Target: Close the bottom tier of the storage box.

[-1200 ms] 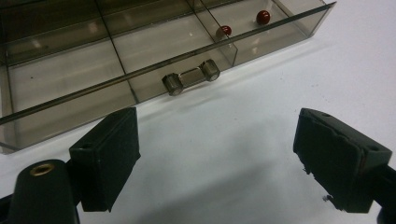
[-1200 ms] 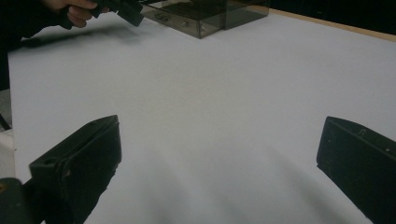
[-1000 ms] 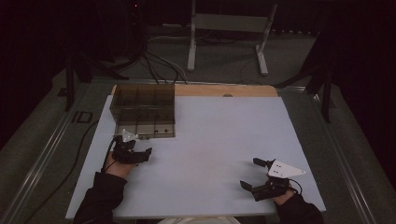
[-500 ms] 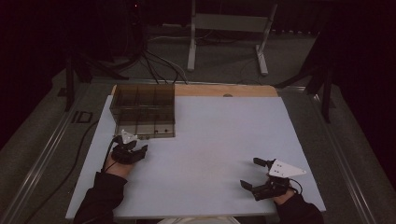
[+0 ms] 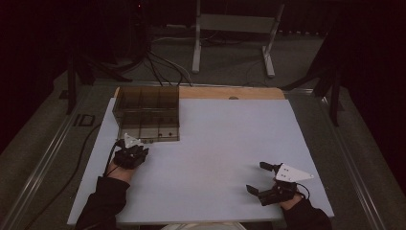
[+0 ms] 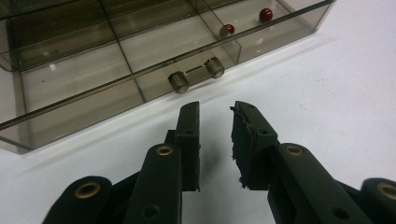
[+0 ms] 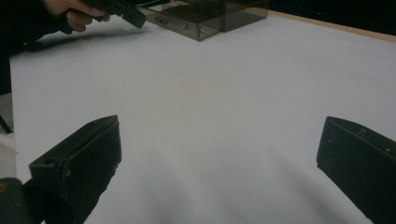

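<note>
A smoky clear plastic organiser box (image 5: pixel 147 103) stands at the table's far left with its drawer (image 5: pixel 152 129) pulled out toward me. In the left gripper view the drawer's front carries a bar handle (image 6: pixel 196 74), and two red beads (image 6: pixel 266 15) lie in a far compartment. My left gripper (image 6: pixel 215 112) points at that handle from just short of it. Its jaws have just been closing to a narrow gap with nothing between them. From above, the left gripper (image 5: pixel 138 146) sits at the drawer's front left. My right gripper (image 5: pixel 256 177) rests wide open near the front right, holding nothing.
The white tabletop (image 5: pixel 225 139) stretches between the two hands. A wooden strip (image 5: pixel 230 93) runs along its far edge. Beyond it are a metal stand (image 5: pixel 234 33) and cables (image 5: pixel 163 62) on the dark floor. The left hand and its gripper (image 7: pixel 119 9) appear far off in the right gripper view.
The left gripper's jaws have narrowed from wide apart to a small gap. Both hands have stayed where they were.
</note>
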Demonstrator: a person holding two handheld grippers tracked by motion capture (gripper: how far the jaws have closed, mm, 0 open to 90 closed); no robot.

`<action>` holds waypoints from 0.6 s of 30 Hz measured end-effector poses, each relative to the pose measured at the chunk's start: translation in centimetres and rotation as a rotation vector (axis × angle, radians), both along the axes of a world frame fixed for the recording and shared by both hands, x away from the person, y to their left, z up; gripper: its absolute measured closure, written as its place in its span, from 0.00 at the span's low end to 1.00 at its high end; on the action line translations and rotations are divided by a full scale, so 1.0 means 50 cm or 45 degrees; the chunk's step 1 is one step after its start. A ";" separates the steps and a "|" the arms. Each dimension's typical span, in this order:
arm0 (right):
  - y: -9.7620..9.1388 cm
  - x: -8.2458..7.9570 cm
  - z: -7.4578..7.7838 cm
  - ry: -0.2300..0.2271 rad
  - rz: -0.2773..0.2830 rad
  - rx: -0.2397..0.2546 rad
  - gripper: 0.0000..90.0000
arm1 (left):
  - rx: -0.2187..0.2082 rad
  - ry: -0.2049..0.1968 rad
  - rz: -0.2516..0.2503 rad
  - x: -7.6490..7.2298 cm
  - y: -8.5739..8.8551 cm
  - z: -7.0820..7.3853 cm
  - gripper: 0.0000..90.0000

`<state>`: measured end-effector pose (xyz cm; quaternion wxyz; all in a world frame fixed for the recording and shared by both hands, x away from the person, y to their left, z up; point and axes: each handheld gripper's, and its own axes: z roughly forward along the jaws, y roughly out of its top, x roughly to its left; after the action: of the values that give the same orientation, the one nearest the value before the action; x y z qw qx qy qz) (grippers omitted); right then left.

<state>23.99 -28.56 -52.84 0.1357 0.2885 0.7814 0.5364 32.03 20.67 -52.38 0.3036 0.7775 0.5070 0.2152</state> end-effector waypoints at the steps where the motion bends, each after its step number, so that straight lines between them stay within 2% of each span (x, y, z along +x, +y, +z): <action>1: -0.001 0.000 0.001 0.002 0.000 0.002 0.00 | 0.001 0.003 -0.002 0.000 0.001 0.000 0.86; 2: 0.000 0.000 0.001 0.000 -0.001 0.001 0.00 | 0.001 0.003 -0.002 0.000 0.001 0.000 0.89; 4: 0.000 0.000 0.000 -0.001 -0.003 -0.002 0.00 | 0.001 0.007 -0.002 0.000 0.001 -0.001 0.89; 7: -0.001 0.001 0.001 0.001 -0.005 0.005 0.00 | -0.001 0.008 0.000 0.002 0.002 -0.001 0.98; 9: -0.001 0.001 0.001 0.001 -0.004 0.004 0.00 | -0.006 0.012 -0.003 0.003 0.003 0.000 1.00; 14: -0.001 0.001 0.000 0.004 -0.007 0.005 0.00 | -0.048 0.015 -0.008 0.008 0.010 0.002 1.00; 18: -0.002 0.001 0.000 0.004 -0.006 0.005 0.00 | -0.056 0.001 -0.011 0.008 0.014 0.004 1.00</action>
<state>24.05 -28.64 -52.84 0.1352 0.2916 0.7799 0.5370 32.45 21.35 -52.20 0.3213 0.7729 0.5084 0.2025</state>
